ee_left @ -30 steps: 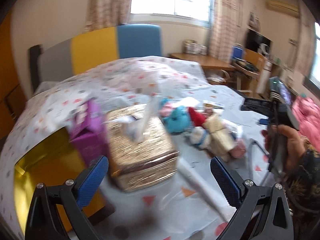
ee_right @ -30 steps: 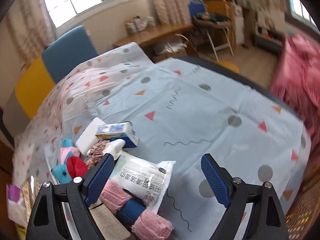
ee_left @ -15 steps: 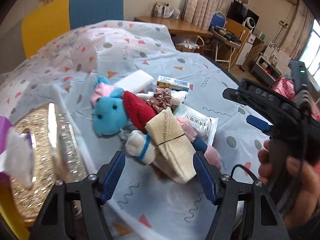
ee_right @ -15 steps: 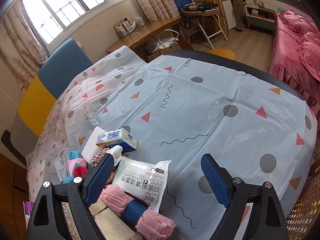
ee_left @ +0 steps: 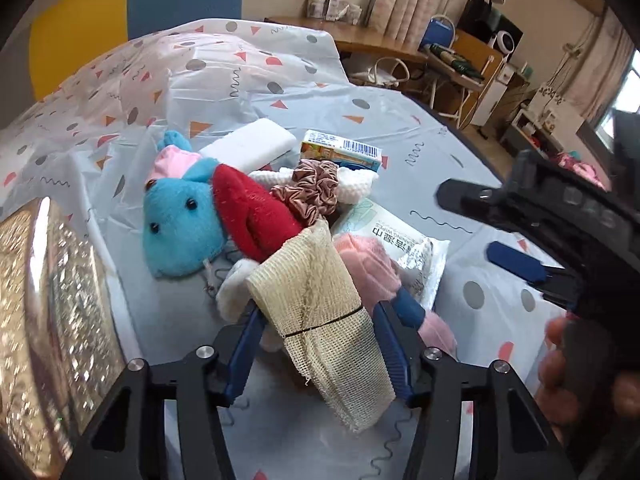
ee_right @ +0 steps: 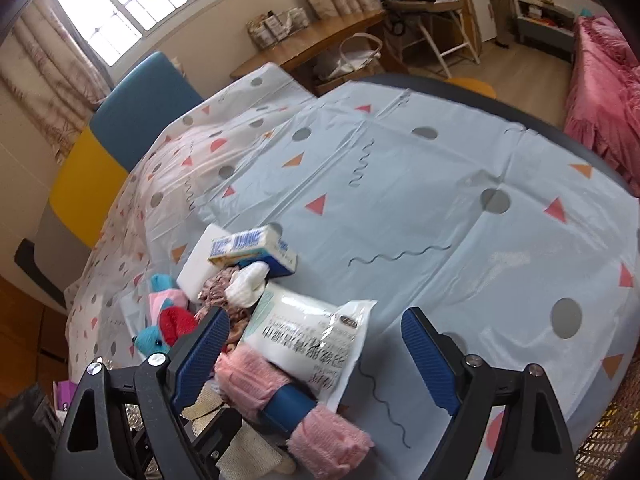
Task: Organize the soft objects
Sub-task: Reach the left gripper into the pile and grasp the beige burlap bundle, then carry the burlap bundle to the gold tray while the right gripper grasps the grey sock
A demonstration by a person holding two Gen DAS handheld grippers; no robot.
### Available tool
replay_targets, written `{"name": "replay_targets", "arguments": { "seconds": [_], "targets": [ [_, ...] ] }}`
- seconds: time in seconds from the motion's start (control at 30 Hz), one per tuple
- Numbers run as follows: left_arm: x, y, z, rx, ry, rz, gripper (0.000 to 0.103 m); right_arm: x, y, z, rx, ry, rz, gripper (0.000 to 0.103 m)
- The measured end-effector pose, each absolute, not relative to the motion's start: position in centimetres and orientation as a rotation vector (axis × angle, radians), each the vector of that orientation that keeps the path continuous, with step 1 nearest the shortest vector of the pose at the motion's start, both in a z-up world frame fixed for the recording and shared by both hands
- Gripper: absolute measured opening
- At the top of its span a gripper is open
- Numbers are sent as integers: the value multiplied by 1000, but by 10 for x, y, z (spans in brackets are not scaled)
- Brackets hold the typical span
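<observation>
Patterned cloth (ee_left: 304, 92) covers our bench. Left of the beige mesh cloth (ee_left: 320, 312) lies the blue plush toy (ee_left: 180, 224). Our left gripper (ee_left: 316, 344) is clamped on that mesh cloth; right of it, our right gripper (ee_right: 316, 352) hangs wide apart over the wipes pack (ee_right: 308, 332).

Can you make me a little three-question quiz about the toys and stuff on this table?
1. True or false: the left hand-held gripper has its fingers on either side of the beige mesh cloth bundle.
2. What colour is the plush toy's head?
3. The barcoded carton lies beside: A) the white foam block B) a glass C) a shoe

Key: 1 true; 2 blue; 3 A
</observation>
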State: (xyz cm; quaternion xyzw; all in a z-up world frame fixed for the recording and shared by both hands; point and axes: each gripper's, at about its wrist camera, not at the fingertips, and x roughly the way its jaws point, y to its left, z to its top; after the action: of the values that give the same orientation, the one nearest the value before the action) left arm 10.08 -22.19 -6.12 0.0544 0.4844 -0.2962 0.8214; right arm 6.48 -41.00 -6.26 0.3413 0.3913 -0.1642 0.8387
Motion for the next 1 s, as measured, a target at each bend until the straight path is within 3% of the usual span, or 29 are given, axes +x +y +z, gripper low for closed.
{"name": "replay_targets", "arguments": {
  "seconds": [0.37,0.6,0.77,1.0],
  "targets": [
    [61,-143,3,48,846,-643,53,87,-362,-66,636,923,-40,46],
    [58,-78,41,-47,761,-596,53,106,-283,-67,262,1009,100,44],
    [62,-3,58,-143,720,-493,53,124,-260,-101,48,1136,32,44],
    [81,136,27,-242,758,-156,53,121,-263,-109,8,1138,17,37]
  ]
}}
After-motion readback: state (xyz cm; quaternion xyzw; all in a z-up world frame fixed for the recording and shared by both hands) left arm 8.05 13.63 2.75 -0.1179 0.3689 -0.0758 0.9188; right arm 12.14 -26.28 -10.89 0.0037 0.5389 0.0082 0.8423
